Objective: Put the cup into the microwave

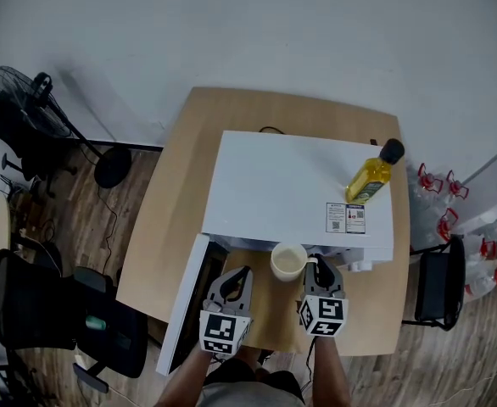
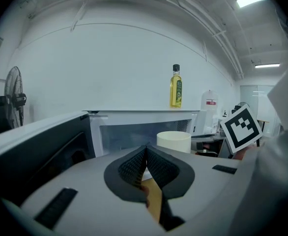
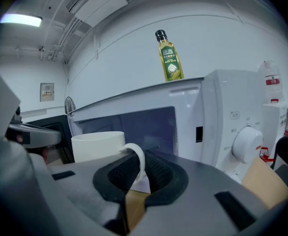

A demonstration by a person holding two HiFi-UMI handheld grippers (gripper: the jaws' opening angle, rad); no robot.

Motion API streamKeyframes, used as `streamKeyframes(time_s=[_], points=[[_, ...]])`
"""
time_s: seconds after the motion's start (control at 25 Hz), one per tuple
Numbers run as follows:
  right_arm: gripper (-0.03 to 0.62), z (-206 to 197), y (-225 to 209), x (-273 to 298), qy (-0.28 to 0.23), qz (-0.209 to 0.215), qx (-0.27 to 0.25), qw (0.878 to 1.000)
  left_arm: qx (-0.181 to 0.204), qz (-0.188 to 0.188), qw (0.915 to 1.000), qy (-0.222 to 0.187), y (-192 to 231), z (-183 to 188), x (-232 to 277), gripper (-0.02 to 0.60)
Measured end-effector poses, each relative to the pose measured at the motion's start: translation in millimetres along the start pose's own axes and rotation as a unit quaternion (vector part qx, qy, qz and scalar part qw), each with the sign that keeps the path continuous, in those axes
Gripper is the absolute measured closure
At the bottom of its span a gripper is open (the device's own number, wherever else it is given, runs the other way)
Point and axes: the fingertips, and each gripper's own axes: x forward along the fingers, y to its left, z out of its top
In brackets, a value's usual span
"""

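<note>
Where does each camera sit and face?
Head view: on the head, steeply down at the white microwave on a wooden table; forearms, left gripper, right gripper.
Left gripper view: rides it, faces the open microwave; jaws shut, empty.
Right gripper view: rides it, faces the microwave; jaws grip the handle of the cream ceramic cup.
All share the yellow oil bottle.

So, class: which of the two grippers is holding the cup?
The right gripper: its jaws pinch the handle of the white cup. The left gripper is shut on nothing.
</note>
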Motion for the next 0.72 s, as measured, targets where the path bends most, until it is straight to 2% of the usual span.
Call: streamKeyframes(time_s=[0.72], points=[[0.553, -11.0, -11.9, 60.4, 0.007, -0.013, 0.005, 1.0, -0.005, -0.005, 0.9997, 0.024, 13.2, -10.7, 41.4, 0.558]])
